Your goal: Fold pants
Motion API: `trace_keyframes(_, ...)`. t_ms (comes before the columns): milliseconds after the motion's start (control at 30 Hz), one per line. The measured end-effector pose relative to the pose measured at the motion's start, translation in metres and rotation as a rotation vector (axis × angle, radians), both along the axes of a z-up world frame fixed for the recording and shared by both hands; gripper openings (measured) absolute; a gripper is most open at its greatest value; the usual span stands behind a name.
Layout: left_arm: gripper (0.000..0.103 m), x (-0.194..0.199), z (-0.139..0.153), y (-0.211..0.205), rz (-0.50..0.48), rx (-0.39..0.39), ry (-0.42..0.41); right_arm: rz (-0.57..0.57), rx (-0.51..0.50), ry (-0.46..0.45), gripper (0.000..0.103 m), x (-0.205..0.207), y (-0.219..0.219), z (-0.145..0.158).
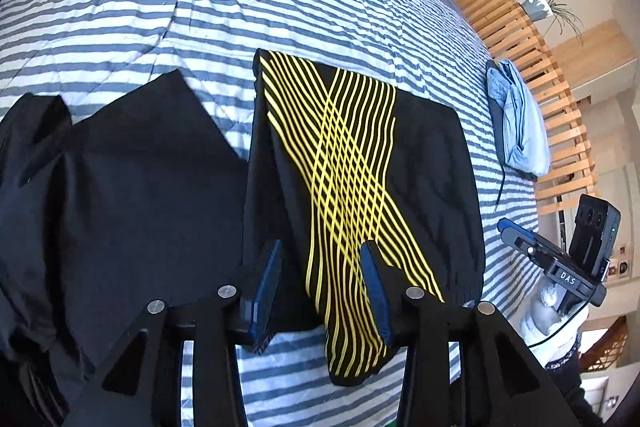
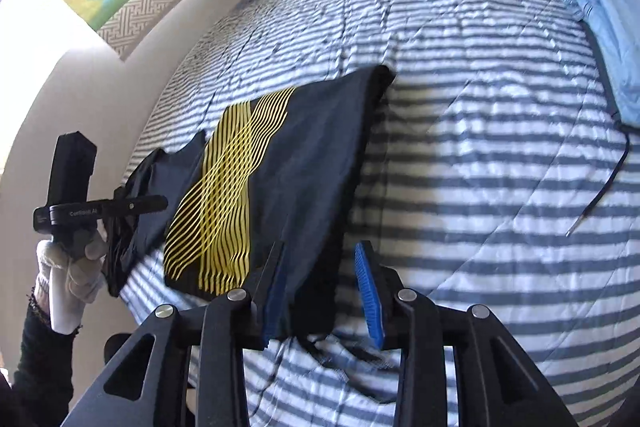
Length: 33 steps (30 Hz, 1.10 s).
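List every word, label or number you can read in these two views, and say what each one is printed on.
"DAS" - white letters on the black body of the right gripper, seen in the left wrist view.
White lettering on the black bar of the left gripper, seen in the right wrist view: too blurred to read with certainty.
The black pants carry only yellow stripes, no text.
No other writing is legible.

Bright daylight, blown-out window, fisheye-warped edges

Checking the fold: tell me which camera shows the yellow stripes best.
Left wrist view: the yellow stripes cross in full, head-on across the pants. The right wrist view shows them slanted and smaller.
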<state>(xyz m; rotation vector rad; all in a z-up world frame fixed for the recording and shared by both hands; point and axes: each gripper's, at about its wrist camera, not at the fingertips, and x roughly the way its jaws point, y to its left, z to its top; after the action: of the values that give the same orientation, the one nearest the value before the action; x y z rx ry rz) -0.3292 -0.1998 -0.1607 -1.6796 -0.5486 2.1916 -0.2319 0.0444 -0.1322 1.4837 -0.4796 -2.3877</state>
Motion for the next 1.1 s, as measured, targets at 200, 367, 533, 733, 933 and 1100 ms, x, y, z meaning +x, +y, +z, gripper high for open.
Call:
trace_keyframes(200,0.044,-0.052,-0.029,0.013,0.003,-0.022,-0.047,-0.034,-0.015,-0.008,0.031,-0.044,0.008,-0.015)
trace_keyframes(367,0.028,-0.075,-0.041,0.013,0.027,-0.048,-0.03,-0.031,0.073,-0.006,0.031,-0.072,-0.006,-0.026)
trace_keyframes(533,0.004,-0.076,-0.045,0.019,-0.008,-0.147,0.016,0.0,0.25,0.044,0.031,-0.076,-0.03,-0.024)
trace_keyframes(733,0.004,-0.077,-0.044,0.028,-0.044,-0.22,0.055,0.033,0.301,0.071,0.031,-0.084,-0.041,-0.028)
trace_keyframes(933,0.004,-0.076,-0.043,0.032,-0.067,-0.252,0.069,0.037,0.297,0.063,0.031,-0.095,-0.043,-0.034)
trace_keyframes(1100,0.003,-0.082,-0.046,0.036,-0.074,-0.252,0.073,0.042,0.289,0.06,0.031,-0.1,-0.044,-0.037)
